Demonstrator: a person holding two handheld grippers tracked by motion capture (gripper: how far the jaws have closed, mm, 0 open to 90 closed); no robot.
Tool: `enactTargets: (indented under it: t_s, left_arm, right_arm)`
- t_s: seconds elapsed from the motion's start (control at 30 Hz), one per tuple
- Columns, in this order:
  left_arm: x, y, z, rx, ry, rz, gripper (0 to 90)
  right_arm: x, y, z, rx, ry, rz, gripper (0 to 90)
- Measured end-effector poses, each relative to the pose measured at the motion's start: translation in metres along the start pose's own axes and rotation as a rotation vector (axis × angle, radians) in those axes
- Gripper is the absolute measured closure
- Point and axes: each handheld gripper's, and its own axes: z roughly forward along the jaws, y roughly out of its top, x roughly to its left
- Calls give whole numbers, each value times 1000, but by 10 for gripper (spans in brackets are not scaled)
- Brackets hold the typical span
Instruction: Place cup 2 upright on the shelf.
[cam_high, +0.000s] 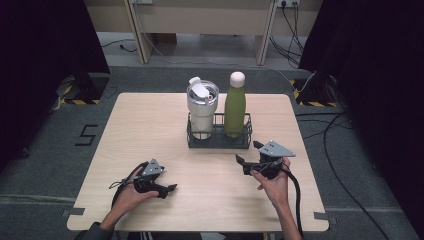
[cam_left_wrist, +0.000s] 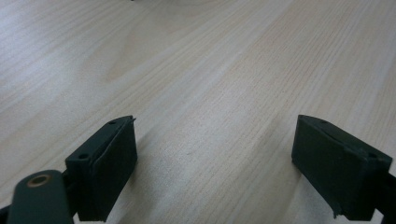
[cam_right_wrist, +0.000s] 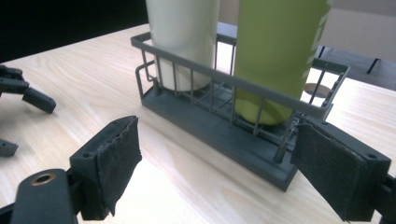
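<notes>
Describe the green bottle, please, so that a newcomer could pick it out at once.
On the wooden table, a dark wire rack stands toward the far edge. The green bottle stands in its right side, slim and matte with a rounded white cap, unlike the wider white tumbler beside it.

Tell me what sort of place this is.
Probably a lab or recording studio, not a home: black curtains flank the wooden table, hazard tape marks the carpet, and cables trail across it.

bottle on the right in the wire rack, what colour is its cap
Pale pink rounded cap on the matte green bottle, clearest in the high view.
</notes>
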Motion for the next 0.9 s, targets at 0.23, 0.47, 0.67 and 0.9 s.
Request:
enactTargets:
  t_s: [0.23, 0.47, 0.67, 0.9]
  left_arm:
    - [0, 0, 0, -1, 1, -1, 135]
    - [0, 0, 0, -1, 2, 0, 135]
    - [0, 0, 0, -1, 2, 0, 136]
    - [0, 0, 0, -1, 2, 0, 136]
  right_arm:
    - [1, -8, -5, 4, -2, 7, 151]
    - [3, -21, -13, 17, 2, 23, 150]
    - [7, -30, -14, 50, -4, 10, 151]
    - [11, -39, -17, 81, -7, 1, 151]
